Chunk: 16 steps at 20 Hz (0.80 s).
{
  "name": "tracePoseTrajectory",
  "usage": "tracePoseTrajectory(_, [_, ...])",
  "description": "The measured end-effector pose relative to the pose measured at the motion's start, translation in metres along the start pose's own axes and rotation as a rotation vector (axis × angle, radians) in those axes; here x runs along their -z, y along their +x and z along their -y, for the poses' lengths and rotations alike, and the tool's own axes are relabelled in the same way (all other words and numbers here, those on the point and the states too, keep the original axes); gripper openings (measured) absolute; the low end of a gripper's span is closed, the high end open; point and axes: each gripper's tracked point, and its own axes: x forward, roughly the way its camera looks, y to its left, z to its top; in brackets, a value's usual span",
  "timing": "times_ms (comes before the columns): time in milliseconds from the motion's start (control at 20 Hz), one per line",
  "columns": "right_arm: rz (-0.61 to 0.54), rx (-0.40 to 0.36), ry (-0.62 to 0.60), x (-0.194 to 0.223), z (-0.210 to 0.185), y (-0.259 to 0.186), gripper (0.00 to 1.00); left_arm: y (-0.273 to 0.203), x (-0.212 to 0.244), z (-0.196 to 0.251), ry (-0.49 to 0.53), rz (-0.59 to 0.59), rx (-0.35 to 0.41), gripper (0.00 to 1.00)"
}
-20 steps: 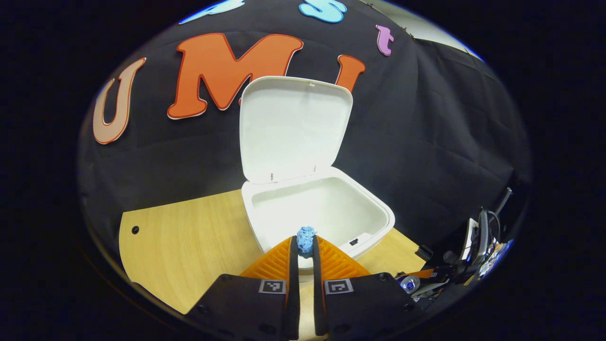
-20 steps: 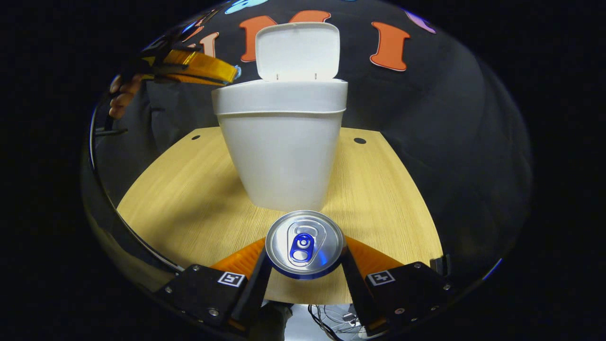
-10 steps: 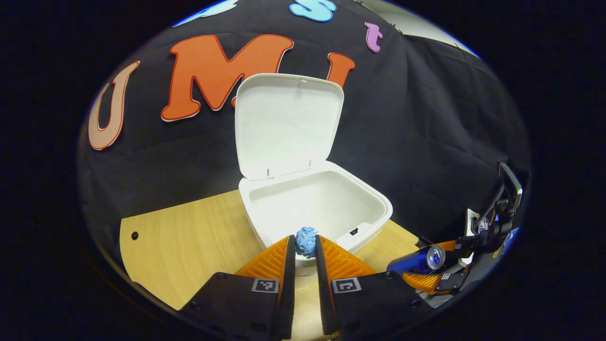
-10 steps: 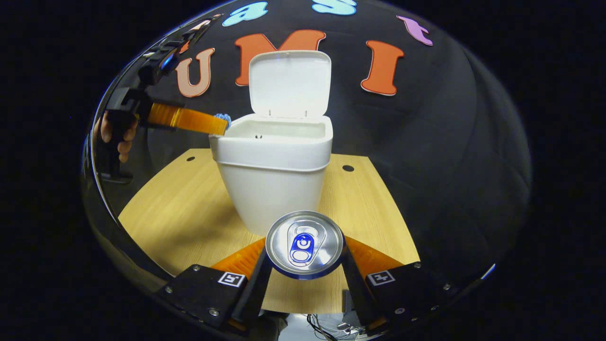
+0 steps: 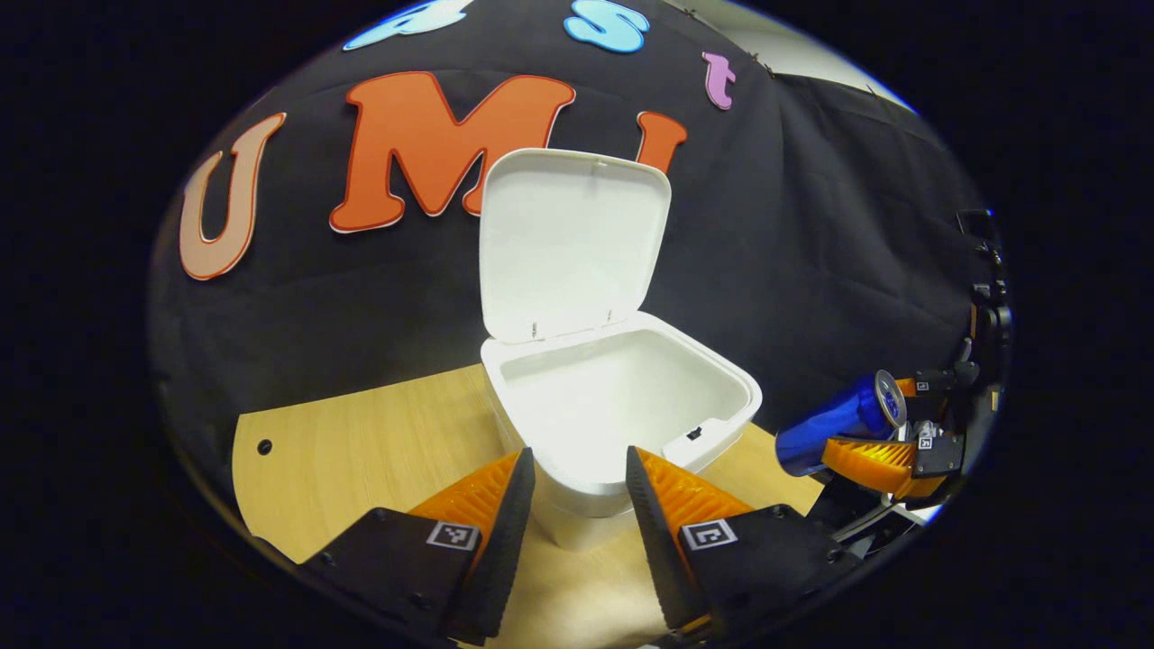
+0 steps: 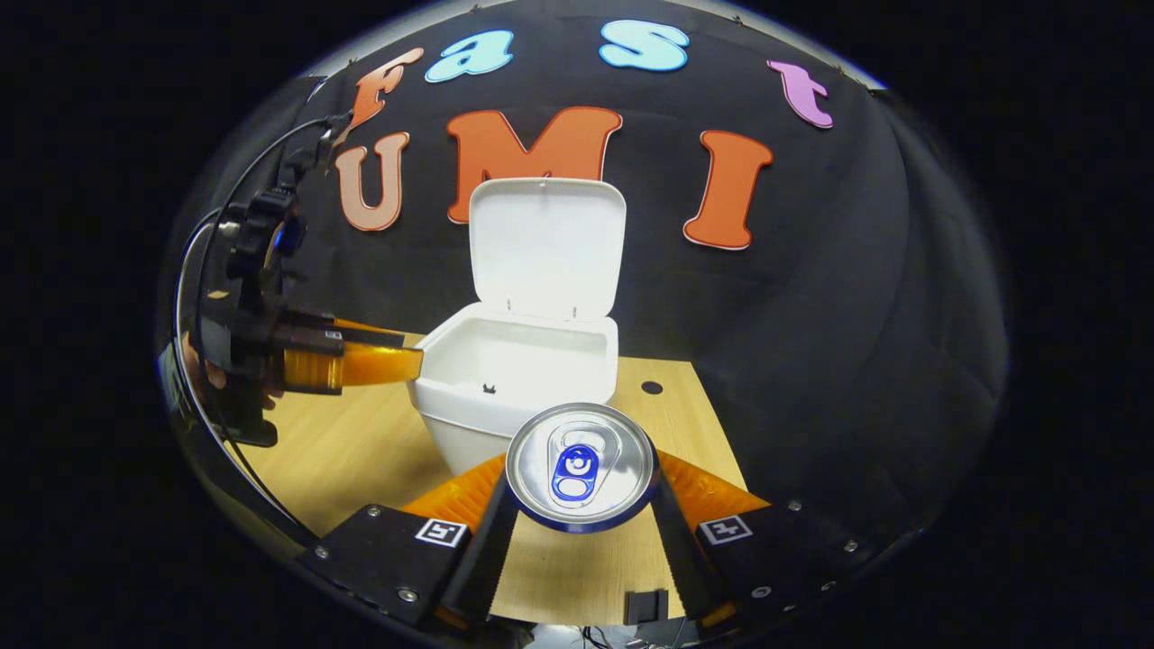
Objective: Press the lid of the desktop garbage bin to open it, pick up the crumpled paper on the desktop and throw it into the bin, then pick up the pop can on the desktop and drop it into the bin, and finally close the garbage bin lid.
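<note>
Right now the left gripper (image 5: pixel 577 469) hangs with jaws spread wide and empty, just short of the bin (image 5: pixel 622 406) rim. Right gripper (image 6: pixel 581 505) has its jaws clamped on the pop can (image 6: pixel 580 464), held off the counter (image 5: pixel 361 451) near its front edge. Beyond, the bin's lid (image 6: pixel 545 248) stands upright, open.

The bin (image 5: pixel 622 406) before me is smooth white plastic with a soft sheen, its lid (image 5: pixel 572 239) likewise. My pop can (image 6: pixel 580 464) shows brushed metal on top, glossy blue at its rim. The counter (image 6: pixel 361 451) is matt, pale wood grain.
</note>
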Motion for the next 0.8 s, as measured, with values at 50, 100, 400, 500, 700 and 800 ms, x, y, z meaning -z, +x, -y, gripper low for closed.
tracePoseTrajectory(50, [0.009,-0.005,0.000,-0.007,0.000,-0.002,0.74,-0.002,-0.001,-0.005,0.002,0.011,-0.008,0.66])
tracePoseTrajectory(100, [0.020,-0.010,0.003,-0.017,0.000,-0.002,0.78,-0.005,0.000,-0.012,0.009,0.022,-0.022,0.67])
tracePoseTrajectory(400, [0.117,-0.063,-0.004,-0.067,-0.008,0.003,0.78,-0.016,0.005,-0.034,-0.014,0.042,-0.089,0.80])
tracePoseTrajectory(500, [0.111,-0.073,-0.011,-0.073,-0.008,0.014,0.78,-0.020,0.008,-0.048,0.000,0.043,-0.150,0.82])
tracePoseTrajectory(700, [0.119,-0.103,-0.038,-0.081,-0.015,0.027,0.78,-0.033,0.020,-0.064,-0.006,0.036,-0.205,0.98])
tracePoseTrajectory(800, [0.124,-0.117,-0.053,-0.085,-0.020,0.035,0.78,-0.040,0.024,-0.072,-0.018,0.034,-0.236,0.98])
